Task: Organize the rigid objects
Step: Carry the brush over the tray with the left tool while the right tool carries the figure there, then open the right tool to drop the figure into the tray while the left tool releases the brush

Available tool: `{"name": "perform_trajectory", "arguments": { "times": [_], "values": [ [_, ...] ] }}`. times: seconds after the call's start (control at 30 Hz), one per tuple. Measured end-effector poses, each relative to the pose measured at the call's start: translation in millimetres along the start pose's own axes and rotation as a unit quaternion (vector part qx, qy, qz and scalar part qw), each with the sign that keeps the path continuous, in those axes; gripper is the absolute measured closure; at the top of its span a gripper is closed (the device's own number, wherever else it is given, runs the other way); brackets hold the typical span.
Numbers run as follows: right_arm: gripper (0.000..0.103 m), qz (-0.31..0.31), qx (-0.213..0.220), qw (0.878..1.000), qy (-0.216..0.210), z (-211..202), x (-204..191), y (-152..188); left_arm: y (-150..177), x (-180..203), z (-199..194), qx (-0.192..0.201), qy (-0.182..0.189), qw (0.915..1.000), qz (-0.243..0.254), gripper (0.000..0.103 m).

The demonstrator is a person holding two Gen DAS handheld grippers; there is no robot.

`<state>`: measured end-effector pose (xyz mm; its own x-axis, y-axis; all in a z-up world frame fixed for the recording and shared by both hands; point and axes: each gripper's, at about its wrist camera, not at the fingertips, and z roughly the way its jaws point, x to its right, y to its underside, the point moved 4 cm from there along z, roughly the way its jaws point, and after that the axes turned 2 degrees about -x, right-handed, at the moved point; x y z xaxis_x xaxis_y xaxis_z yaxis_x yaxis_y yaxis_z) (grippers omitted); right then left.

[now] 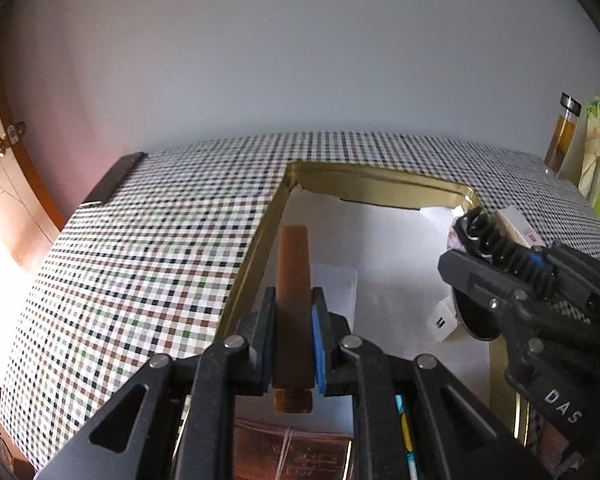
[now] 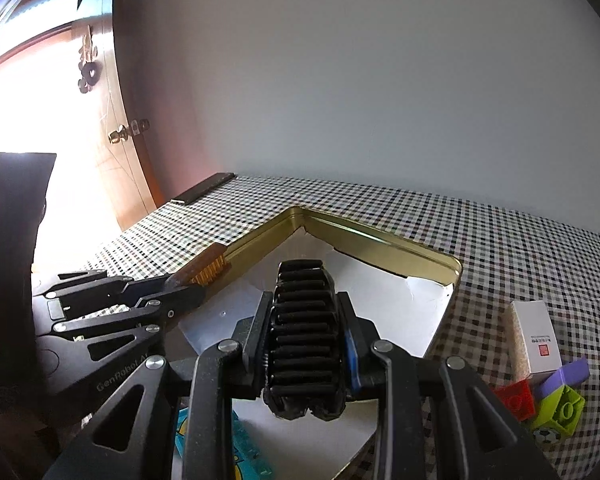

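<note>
We see the left gripper (image 1: 294, 332) clamping a brown wooden-backed brush (image 1: 293, 280) and the right gripper (image 2: 304, 336) clamping a black ribbed hair claw (image 2: 305, 332), both above the gold tin (image 1: 364, 184); "GenRobot" is legible on the left gripper.

Checked woven cloth (image 1: 140, 248) over the surface, matt. Shiny gold metal tin (image 1: 380, 184), lined with smooth white paper (image 1: 396, 264). Wooden-backed brush (image 1: 294, 280) with brassy bristles. Glossy black ribbed plastic clip (image 2: 304, 332). Matt black plastic jaws with bright metal pins. Glossy plastic blocks (image 2: 556, 408); smooth card box (image 2: 538, 336).
</note>
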<state>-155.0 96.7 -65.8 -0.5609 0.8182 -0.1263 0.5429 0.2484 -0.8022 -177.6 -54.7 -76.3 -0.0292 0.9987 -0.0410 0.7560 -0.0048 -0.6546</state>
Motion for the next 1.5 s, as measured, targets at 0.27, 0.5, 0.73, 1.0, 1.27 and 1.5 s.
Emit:
{"name": "perform_trajectory", "arguments": {
  "times": [0.27, 0.5, 0.73, 1.0, 1.27, 1.5],
  "values": [
    [0.071, 0.001, -0.018, 1.000, -0.001, 10, 1, -1, -5, 5, 13, -0.034, 0.018, 0.9993, 0.003, 0.089],
    [0.071, 0.002, -0.019, 1.000, 0.000, 12, 2, -2, -1, 3, 18, -0.036, 0.008, 0.9993, 0.006, 0.089],
    [0.070, 0.000, -0.017, 1.000, -0.003, 11, 2, -1, -2, 4, 17, -0.021, -0.015, 0.9996, 0.014, 0.074],
    [0.054, 0.013, 0.014, 1.000, -0.008, -4, 7, -3, 2, 0, 4, 0.003, -0.026, 0.9996, -0.006, 0.021],
    [0.040, 0.039, 0.042, 0.998, -0.006, -31, 27, 1, 9, 2, -10, 0.024, -0.032, 0.9987, -0.031, 0.005],
    [0.036, 0.095, 0.063, 0.992, 0.051, -76, 90, 26, 9, 19, -33, 0.068, -0.012, 0.9967, -0.043, 0.005]
  ]
}}
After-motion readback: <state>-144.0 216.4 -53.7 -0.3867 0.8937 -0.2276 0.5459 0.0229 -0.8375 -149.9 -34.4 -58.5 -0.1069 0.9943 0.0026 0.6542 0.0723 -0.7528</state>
